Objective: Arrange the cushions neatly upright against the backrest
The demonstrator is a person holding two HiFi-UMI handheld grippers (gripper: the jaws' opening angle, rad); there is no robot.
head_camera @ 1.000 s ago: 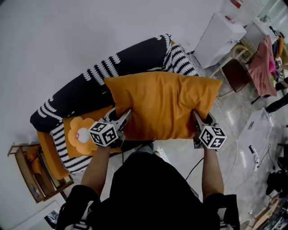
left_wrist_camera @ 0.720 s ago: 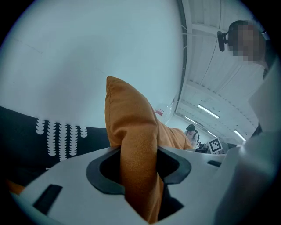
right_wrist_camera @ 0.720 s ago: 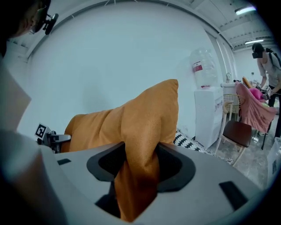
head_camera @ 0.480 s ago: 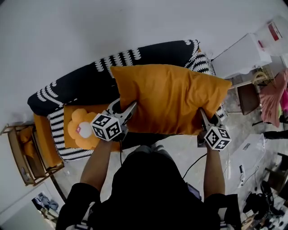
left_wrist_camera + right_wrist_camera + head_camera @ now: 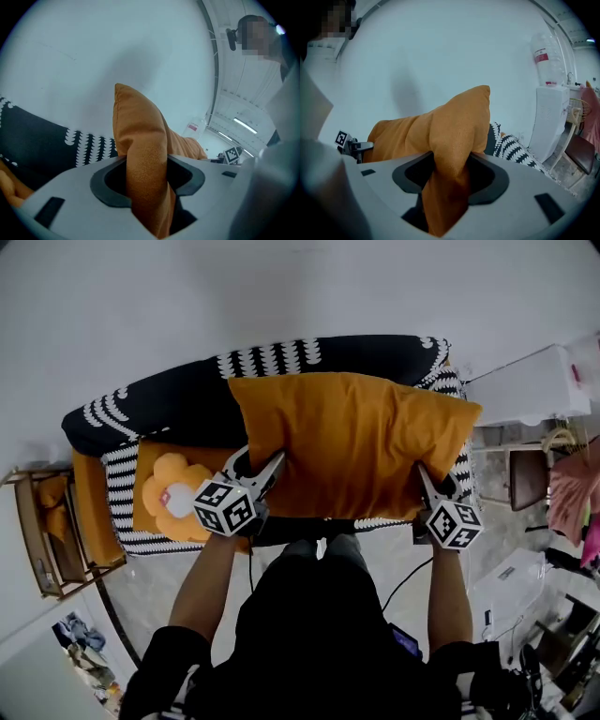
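Note:
A large orange cushion (image 5: 352, 442) hangs in the air in front of the sofa's black backrest (image 5: 187, 399), held by its two lower corners. My left gripper (image 5: 261, 463) pinches the left corner; its jaws are opening slightly, with the fabric still pressed between them (image 5: 146, 176). At the cushion's other side my right gripper (image 5: 427, 482) is shut on the right corner, and the cloth bunches between its pads (image 5: 449, 177). A smaller orange cushion with a flower face (image 5: 173, 498) lies flat on the striped seat at the left.
A plain orange cushion (image 5: 92, 512) rests on the sofa's left arm. A wooden side table (image 5: 42, 540) stands left of the sofa. At the right are a white cabinet (image 5: 525, 385) and a brown chair (image 5: 530, 479). A cable trails on the floor (image 5: 403, 582).
The view has swung so the sofa lies more level and centred. Both grippers keep hold of the orange cushion, which now hangs squarely in front of the backrest.

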